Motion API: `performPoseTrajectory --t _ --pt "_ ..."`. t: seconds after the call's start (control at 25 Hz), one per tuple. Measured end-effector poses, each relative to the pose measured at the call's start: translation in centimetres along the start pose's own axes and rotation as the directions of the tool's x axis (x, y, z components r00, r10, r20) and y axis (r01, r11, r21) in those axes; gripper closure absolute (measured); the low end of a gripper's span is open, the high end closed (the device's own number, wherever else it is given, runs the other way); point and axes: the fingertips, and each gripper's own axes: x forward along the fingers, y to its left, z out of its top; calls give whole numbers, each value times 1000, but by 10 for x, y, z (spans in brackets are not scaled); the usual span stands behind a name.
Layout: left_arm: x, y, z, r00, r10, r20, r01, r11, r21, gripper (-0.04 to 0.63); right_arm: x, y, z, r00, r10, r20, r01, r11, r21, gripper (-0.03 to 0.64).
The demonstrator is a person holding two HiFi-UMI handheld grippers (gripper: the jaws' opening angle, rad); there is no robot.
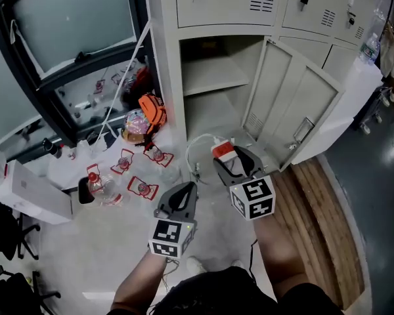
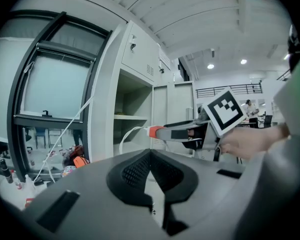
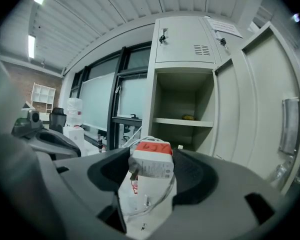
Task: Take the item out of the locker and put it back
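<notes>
The item is a white power adapter (image 1: 222,151) with a red-taped top and a looped white cable (image 1: 194,151). My right gripper (image 1: 228,163) is shut on the adapter and holds it in front of the open grey locker (image 1: 213,77), outside the lower compartment. In the right gripper view the adapter (image 3: 151,176) stands upright between the pads of my right gripper (image 3: 152,171), red end up. My left gripper (image 1: 182,199) hangs lower and to the left, shut and empty. In the left gripper view the tips of my left gripper (image 2: 150,156) meet, and the adapter's red end (image 2: 155,131) shows ahead.
The locker door (image 1: 295,107) swings out to the right. A small yellowish object (image 3: 189,117) lies on the shelf (image 3: 182,122). Plastic bottles (image 1: 104,188), red-labelled packets (image 1: 142,188) and an orange bag (image 1: 152,110) litter the floor at the left. A wooden board (image 1: 322,222) lies at the right.
</notes>
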Motion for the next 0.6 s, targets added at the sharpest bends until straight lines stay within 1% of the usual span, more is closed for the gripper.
performPoseTrajectory --t 0.16,0.36,0.6 --pt "1 10 3 1000 -25 6 25 1000 1 592 7 -6 5 999 -46 -2 46 999 6 350" --pt "5 15 6 999 -47 11 47 999 6 592 19 -19 10 997 -80 -9 80 997 0 348" --pt "24 26 9 999 -40 5 40 999 2 592 47 -40 9 996 -85 -19 85 996 3 350"
